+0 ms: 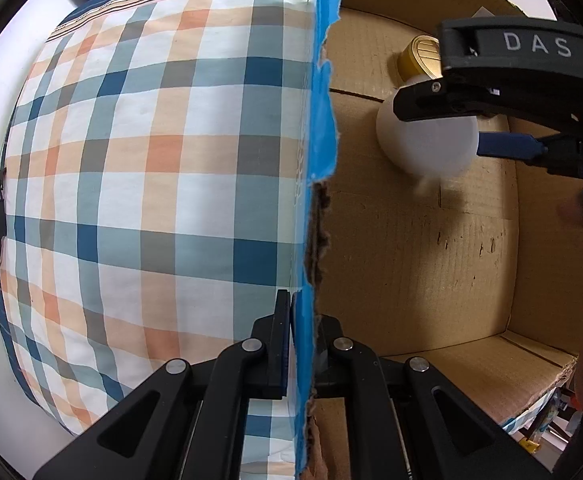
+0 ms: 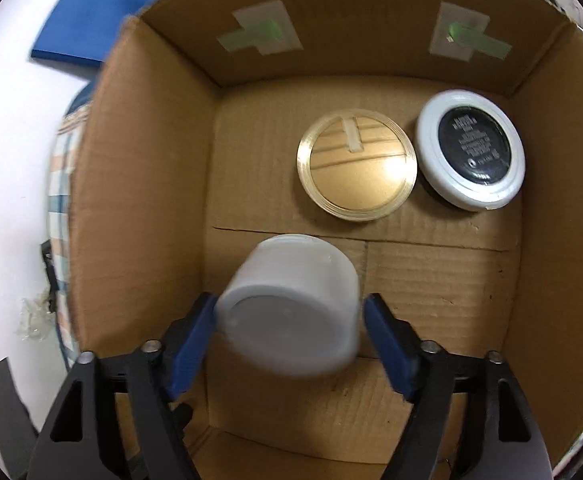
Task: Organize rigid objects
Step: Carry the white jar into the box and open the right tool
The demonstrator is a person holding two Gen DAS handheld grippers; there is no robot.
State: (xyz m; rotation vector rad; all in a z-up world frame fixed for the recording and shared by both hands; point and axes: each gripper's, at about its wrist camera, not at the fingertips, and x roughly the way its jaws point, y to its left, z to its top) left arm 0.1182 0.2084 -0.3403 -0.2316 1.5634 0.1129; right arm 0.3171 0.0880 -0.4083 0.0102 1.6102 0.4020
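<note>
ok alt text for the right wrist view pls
A white plastic jar sits between the open blue fingers of the right gripper, inside a cardboard box. Farther in lie a gold lid and a white-rimmed black compact.

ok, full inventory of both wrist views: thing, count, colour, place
box: 1, brown cardboard, on the cloth; blue tape along the wall the left tongs pinch
white jar: 1, translucent white, blurred, between the right tongs' pads, over the box floor
gold lid: 1, gold, on the box floor toward the back
black-top jar: 1, white rim with black top, right of the gold lid, touching or nearly
tape patches: 2, pale with green strips, back wall of the box
cloth: 1, blue, orange and white plaid, under and left of the box
left tongs: 1, black, shut on the box wall
right tongs: 1, black with blue pads, spread around the white jar; gap on one side
</note>
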